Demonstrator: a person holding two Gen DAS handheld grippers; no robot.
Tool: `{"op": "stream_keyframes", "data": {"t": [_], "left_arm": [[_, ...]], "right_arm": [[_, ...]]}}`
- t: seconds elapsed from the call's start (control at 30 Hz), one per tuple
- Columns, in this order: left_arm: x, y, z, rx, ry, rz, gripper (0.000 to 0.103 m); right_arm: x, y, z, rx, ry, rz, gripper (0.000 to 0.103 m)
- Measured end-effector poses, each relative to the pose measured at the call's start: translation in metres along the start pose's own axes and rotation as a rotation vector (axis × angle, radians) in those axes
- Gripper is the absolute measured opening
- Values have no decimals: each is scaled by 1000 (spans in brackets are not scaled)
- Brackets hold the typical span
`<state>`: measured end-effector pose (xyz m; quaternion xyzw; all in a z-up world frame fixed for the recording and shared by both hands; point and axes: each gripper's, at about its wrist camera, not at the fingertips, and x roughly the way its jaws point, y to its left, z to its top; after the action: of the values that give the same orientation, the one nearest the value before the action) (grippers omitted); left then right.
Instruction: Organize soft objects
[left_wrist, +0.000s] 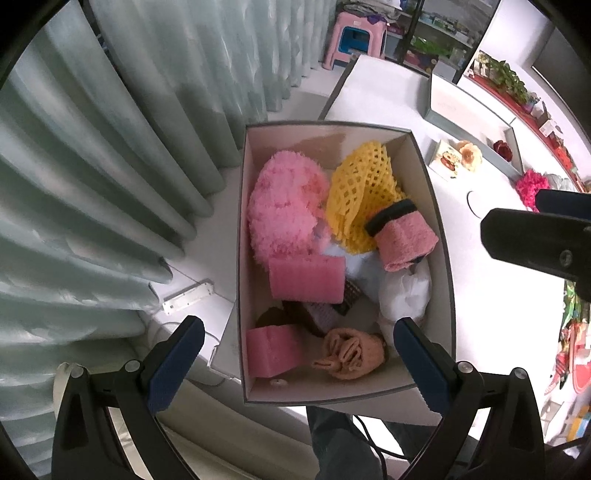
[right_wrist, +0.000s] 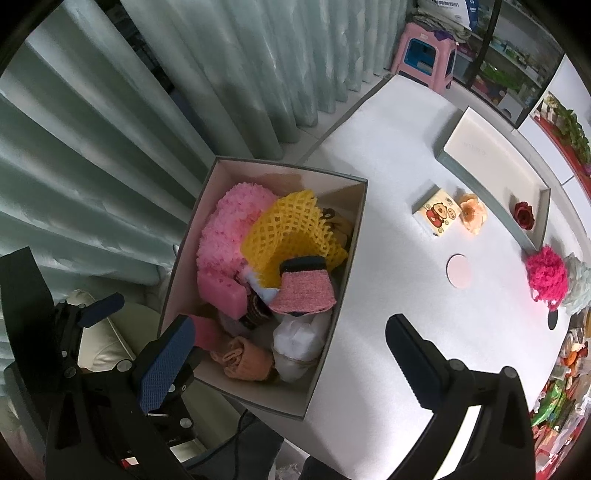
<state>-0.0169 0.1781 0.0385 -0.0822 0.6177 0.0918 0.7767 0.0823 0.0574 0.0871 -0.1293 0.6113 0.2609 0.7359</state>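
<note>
Pink foam blocks (left_wrist: 306, 277): two in box (left_wrist: 441, 258); both grippers' fingers spread, empty.

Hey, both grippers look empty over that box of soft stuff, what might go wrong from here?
1. The box overhangs the table edge at its near corner; pressing down there might tip it.
2. The pink roll sits high on the pile and may tumble when more is added.
3. The open left hand-held gripper and right hand-held gripper hover close and might collide.
</note>
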Motion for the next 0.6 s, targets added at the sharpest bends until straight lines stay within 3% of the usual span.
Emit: {"op": "stream_keyframes", "data": {"t": [0.6], "left_arm": [[14,18,1,31,37,17,103]], "right_arm": [[22,16,1,-10,47,-17,103]]}}
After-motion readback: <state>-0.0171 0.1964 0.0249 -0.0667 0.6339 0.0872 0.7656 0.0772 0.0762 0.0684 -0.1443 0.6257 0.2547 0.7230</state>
